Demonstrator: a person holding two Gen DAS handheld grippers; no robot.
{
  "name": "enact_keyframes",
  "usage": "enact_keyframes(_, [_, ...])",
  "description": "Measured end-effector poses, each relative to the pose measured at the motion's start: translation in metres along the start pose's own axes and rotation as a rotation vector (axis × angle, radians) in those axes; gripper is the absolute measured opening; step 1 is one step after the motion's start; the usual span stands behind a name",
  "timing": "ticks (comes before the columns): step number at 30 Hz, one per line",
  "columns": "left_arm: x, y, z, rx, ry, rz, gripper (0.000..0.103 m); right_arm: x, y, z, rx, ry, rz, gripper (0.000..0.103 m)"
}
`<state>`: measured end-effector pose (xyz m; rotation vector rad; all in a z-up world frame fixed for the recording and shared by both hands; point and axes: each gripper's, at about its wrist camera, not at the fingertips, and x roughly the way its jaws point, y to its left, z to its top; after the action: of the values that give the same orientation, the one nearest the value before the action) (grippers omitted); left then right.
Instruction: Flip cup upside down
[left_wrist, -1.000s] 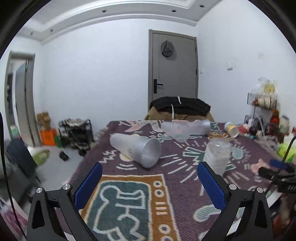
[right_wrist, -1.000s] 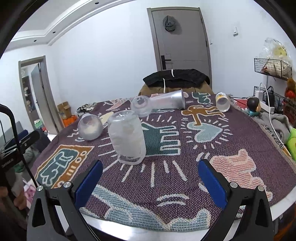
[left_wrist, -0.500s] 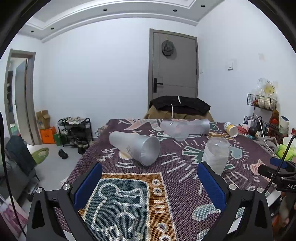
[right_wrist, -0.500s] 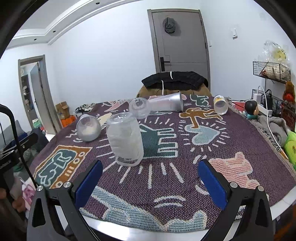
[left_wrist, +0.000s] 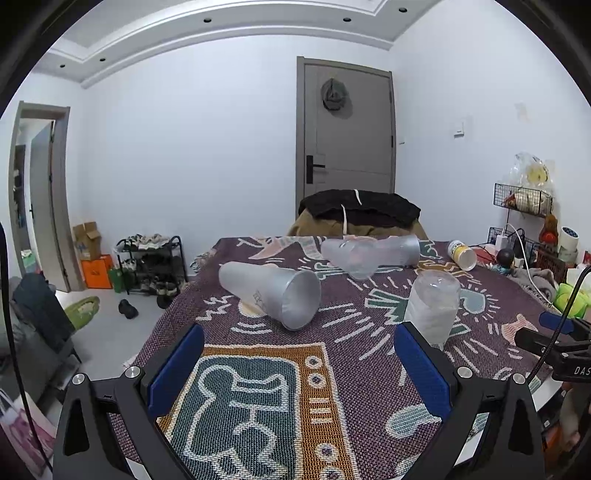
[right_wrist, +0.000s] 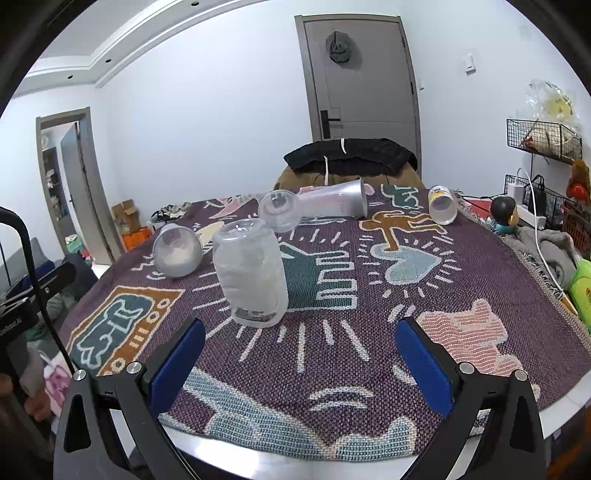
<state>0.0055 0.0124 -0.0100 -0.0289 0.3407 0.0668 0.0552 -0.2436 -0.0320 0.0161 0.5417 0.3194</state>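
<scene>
A clear ribbed cup (right_wrist: 252, 273) stands upside down, mouth on the patterned cloth; it also shows in the left wrist view (left_wrist: 432, 306). A frosted cup (left_wrist: 271, 293) lies on its side, mouth toward me; in the right wrist view (right_wrist: 178, 251) it lies at the left. Two more cups lie on their sides at the back: a clear one (right_wrist: 279, 211) and a frosted one (right_wrist: 338, 204). My left gripper (left_wrist: 299, 373) is open and empty, short of the lying frosted cup. My right gripper (right_wrist: 301, 363) is open and empty, just short of the upside-down cup.
A small cup with a yellow label (right_wrist: 442, 209) lies at the far right of the cloth-covered table (right_wrist: 461, 280). A chair with dark clothes (right_wrist: 351, 157) stands behind. Clutter, cables and a wire rack (right_wrist: 543, 140) line the right side. A shoe rack (left_wrist: 149, 264) stands on the floor at left.
Both grippers have drawn back a little and tilted slightly; the cups have not moved. Both stay open.
</scene>
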Motion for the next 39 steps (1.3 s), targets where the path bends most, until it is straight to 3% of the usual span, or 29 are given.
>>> enact_keyframes(39, [-0.0027,-0.0043,0.0025,0.013,0.008,-0.010,0.103,-0.0002,0.0021,-0.0004,-0.014,0.009,0.004,0.103])
